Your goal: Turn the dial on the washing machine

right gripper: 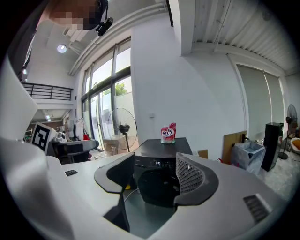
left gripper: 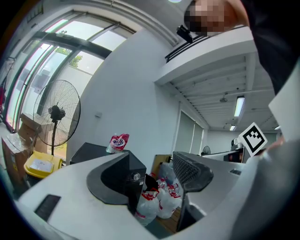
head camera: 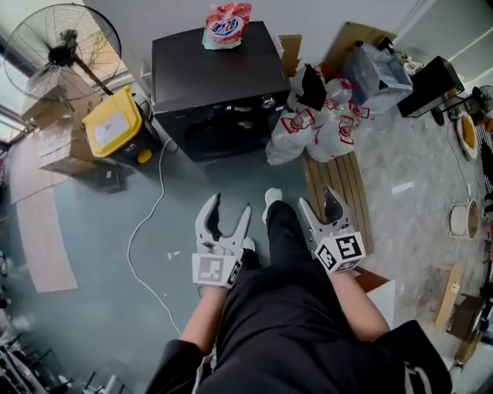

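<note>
A black washing machine (head camera: 219,85) stands against the far wall, its small silver dial (head camera: 268,101) at the front's upper right. A red and white detergent pouch (head camera: 226,23) rests on its top. Both grippers hang well short of it, over the floor by the person's legs. My left gripper (head camera: 229,206) is open and holds nothing; in the left gripper view the dial (left gripper: 136,176) shows between the jaws of the left gripper (left gripper: 152,169). My right gripper (head camera: 316,198) is open and empty too. In the right gripper view the right gripper (right gripper: 155,172) frames the machine's door (right gripper: 157,185), and a finger hides the dial.
White plastic bags (head camera: 316,127) are heaped right of the machine on a wooden pallet (head camera: 339,181). A yellow-lidded bin (head camera: 115,123) and a standing fan (head camera: 62,50) are to its left. A white cable (head camera: 146,223) trails across the floor. Cardboard and clutter line both sides.
</note>
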Action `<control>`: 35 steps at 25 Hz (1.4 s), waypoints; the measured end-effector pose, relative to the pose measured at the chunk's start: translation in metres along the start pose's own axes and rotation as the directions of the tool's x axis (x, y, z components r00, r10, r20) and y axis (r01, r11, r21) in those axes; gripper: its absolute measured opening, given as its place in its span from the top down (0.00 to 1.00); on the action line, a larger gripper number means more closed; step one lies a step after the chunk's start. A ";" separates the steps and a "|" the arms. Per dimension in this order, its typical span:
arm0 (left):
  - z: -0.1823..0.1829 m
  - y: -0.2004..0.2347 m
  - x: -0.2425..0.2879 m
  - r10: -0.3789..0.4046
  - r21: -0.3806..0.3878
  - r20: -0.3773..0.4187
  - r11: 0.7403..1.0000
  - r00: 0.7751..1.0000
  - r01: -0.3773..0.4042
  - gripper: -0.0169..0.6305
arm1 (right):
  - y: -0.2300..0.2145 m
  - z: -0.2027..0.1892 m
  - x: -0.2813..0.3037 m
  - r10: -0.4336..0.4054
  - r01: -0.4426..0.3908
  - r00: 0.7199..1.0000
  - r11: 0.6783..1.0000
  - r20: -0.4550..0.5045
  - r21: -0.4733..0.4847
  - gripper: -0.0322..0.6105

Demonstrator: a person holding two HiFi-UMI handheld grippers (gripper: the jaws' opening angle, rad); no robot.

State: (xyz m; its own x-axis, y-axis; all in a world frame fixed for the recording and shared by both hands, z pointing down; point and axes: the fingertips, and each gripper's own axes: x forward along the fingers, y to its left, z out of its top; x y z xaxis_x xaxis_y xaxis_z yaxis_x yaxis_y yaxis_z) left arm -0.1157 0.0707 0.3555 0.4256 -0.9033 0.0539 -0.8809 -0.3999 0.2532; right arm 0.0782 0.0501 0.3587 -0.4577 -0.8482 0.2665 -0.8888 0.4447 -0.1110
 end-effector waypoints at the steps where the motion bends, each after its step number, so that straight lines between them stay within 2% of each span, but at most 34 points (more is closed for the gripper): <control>1: -0.001 0.004 0.004 0.010 -0.001 0.000 1.000 1.000 -0.010 0.56 | -0.002 0.000 0.009 0.010 -0.010 1.000 1.000 0.000 -0.001 0.56; 6: -0.006 0.025 0.035 0.061 0.020 -0.024 0.998 0.998 -0.060 0.56 | -0.023 0.004 0.060 0.058 -0.058 0.998 0.998 -0.001 0.006 0.56; 13: -0.002 0.045 0.102 0.112 -0.038 -0.041 0.993 0.993 -0.114 0.56 | -0.069 0.010 0.139 0.104 -0.104 0.994 0.995 -0.036 0.012 0.56; 17: -0.014 0.061 0.137 0.158 -0.055 -0.075 0.985 0.985 -0.162 0.56 | -0.091 0.008 0.186 0.133 -0.136 0.989 0.990 -0.066 -0.035 0.56; 23: -0.022 0.091 0.178 0.239 -0.058 -0.107 0.967 0.965 -0.246 0.56 | -0.114 -0.014 0.254 0.205 -0.208 0.969 0.978 -0.137 -0.003 0.56; 28: -0.036 0.106 0.205 0.278 -0.052 -0.124 0.957 0.953 -0.286 0.56 | -0.128 -0.033 0.300 0.226 -0.232 0.959 0.973 -0.170 -0.014 0.56; 35: -0.080 0.112 0.239 0.245 -0.065 -0.169 0.964 0.955 -0.259 0.56 | -0.141 -0.097 0.334 0.224 -0.247 0.933 0.968 -0.281 -0.048 0.56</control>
State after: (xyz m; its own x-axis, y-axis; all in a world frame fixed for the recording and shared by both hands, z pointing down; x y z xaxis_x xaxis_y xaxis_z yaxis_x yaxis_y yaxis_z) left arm -0.0960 -0.1770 0.4737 0.2255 -0.9341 0.2767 -0.9456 -0.1414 0.2930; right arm 0.0536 -0.2678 0.5564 -0.6194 -0.6107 0.4933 -0.7459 0.6538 -0.1271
